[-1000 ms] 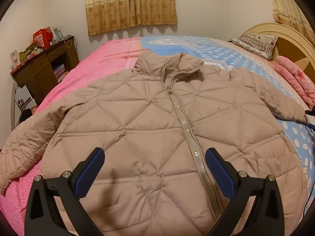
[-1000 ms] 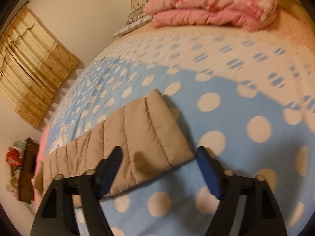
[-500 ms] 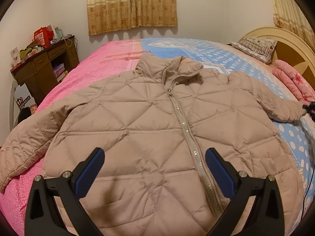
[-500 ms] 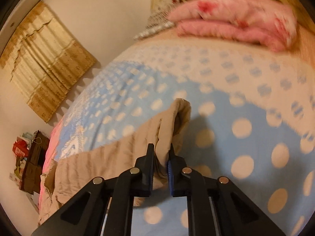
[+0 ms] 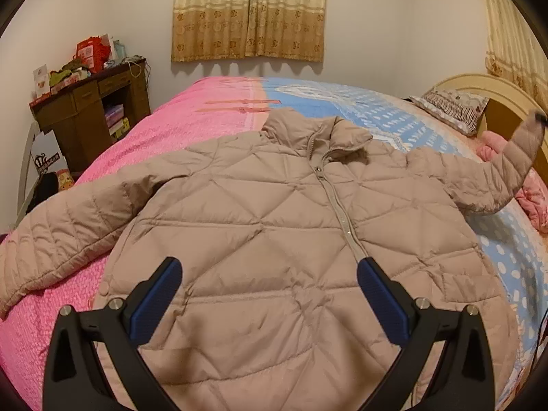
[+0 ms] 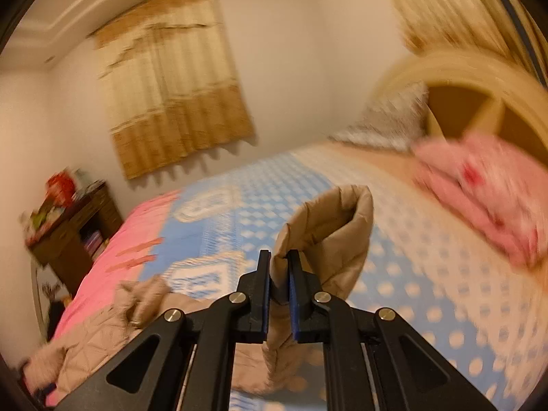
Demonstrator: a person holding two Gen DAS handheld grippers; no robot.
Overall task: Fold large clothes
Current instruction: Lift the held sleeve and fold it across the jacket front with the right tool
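Two claws: right gripper (image 6: 280,275) clamped on jacket sleeve cuff (image 6: 328,226), left gripper (image 5: 267,299) wide open above jacket (image 5: 274,226).

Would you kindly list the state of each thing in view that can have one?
Puffer jacket: spread flat on the bed, zipped.
Right sleeve: cuff pinched, lifted off the bed.
Left sleeve: lying flat.
Right gripper: shut on the cuff.
Left gripper: open, empty.
Curtains: drawn.

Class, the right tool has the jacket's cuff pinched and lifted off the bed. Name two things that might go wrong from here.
1. The right tool pinches only the edge of the cuff; the puffy fabric may slip out.
2. The left tool is open above the jacket, so nothing pins it; pulling the sleeve may drag it askew.
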